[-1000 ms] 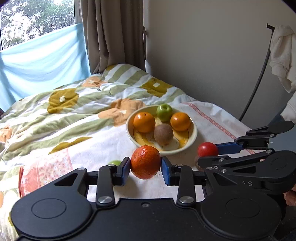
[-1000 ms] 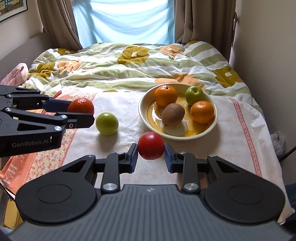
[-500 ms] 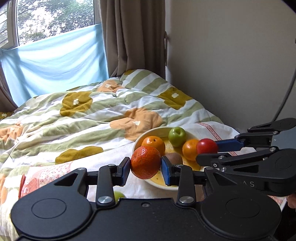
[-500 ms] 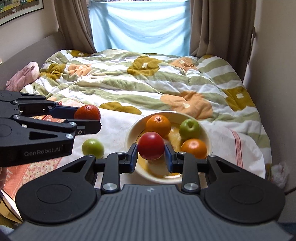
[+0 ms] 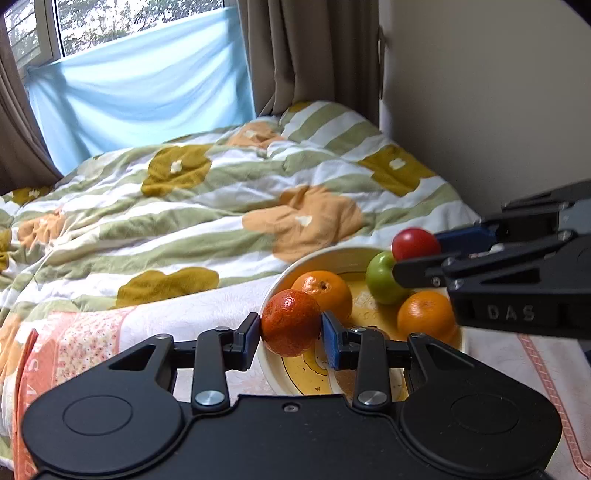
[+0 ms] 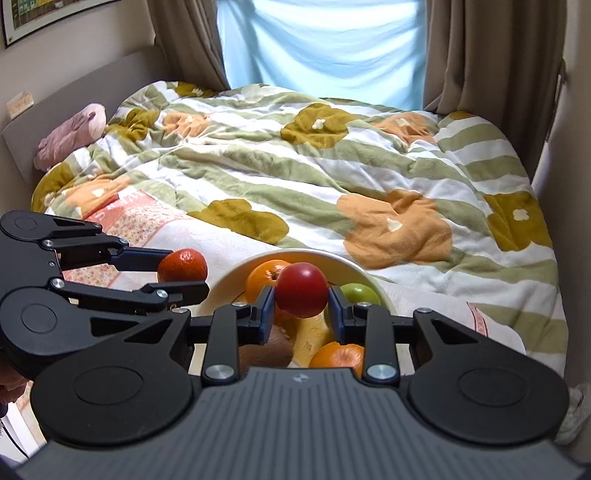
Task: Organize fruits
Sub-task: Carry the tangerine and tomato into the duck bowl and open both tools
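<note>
Place: home bedroom
Evidence: bed under flowered quilt (image 6: 332, 177), curtains (image 6: 491, 55) at window, framed picture (image 6: 44, 11) on wall

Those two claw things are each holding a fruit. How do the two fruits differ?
The left gripper holds a dark orange with dull, pitted skin; the right gripper holds a red fruit that is smooth and shiny. The dark orange hangs at the bowl's near rim; the red fruit hangs above the fruit inside. Both are round and clamped between blue pads.

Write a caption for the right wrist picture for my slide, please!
Right gripper holds a red apple above the fruit bowl while the left gripper brings an orange.
</note>
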A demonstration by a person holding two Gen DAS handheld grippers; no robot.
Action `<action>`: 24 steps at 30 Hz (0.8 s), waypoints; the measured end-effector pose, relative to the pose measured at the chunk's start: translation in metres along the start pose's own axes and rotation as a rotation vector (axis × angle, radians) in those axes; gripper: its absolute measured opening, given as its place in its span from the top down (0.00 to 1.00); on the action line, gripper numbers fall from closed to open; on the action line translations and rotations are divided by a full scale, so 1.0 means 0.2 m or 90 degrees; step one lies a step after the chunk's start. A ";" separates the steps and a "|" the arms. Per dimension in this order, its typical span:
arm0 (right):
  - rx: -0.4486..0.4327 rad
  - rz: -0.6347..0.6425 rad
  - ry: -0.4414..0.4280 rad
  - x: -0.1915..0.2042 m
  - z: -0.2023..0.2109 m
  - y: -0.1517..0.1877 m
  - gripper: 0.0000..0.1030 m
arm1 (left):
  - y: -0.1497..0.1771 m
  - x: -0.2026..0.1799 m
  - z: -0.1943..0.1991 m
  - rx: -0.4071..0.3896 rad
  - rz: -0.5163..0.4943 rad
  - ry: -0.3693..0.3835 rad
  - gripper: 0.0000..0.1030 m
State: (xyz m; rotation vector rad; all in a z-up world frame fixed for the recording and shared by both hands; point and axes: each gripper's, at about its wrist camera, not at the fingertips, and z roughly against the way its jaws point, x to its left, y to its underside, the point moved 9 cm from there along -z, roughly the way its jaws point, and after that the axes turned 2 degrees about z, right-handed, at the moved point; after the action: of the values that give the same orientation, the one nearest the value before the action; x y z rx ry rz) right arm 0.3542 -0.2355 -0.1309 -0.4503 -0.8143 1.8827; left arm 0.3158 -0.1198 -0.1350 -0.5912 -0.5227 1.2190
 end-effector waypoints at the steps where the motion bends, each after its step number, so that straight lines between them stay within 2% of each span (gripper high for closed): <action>1: 0.003 0.001 -0.004 -0.02 -0.03 -0.01 0.56 | 0.01 0.00 -0.04 0.010 0.001 -0.006 0.62; 9: 0.011 -0.002 -0.016 -0.08 -0.17 -0.04 0.56 | 0.05 0.01 -0.25 0.065 -0.010 -0.025 0.61; 11: 0.015 -0.005 -0.018 -0.09 -0.19 -0.05 0.56 | 0.06 0.02 -0.27 0.072 -0.015 -0.025 0.46; 12: 0.017 -0.006 -0.019 -0.09 -0.19 -0.04 0.56 | 0.06 0.02 -0.27 0.067 -0.015 -0.023 0.25; 13: 0.019 -0.006 -0.019 -0.10 -0.20 -0.04 0.56 | 0.05 0.02 -0.25 0.056 -0.013 -0.024 0.10; 14: 0.021 -0.007 -0.019 -0.10 -0.20 -0.04 0.56 | 0.03 0.03 -0.24 0.039 -0.010 -0.028 0.06; 24: 0.028 -0.013 -0.017 -0.10 -0.20 -0.05 0.56 | 0.04 0.08 -0.11 0.029 0.012 -0.022 0.05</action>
State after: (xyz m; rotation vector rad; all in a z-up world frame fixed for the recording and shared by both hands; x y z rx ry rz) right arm 0.3947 -0.2376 -0.1527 -0.3889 -0.7903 1.8874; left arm 0.3291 -0.1054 -0.1546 -0.5379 -0.5175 1.2576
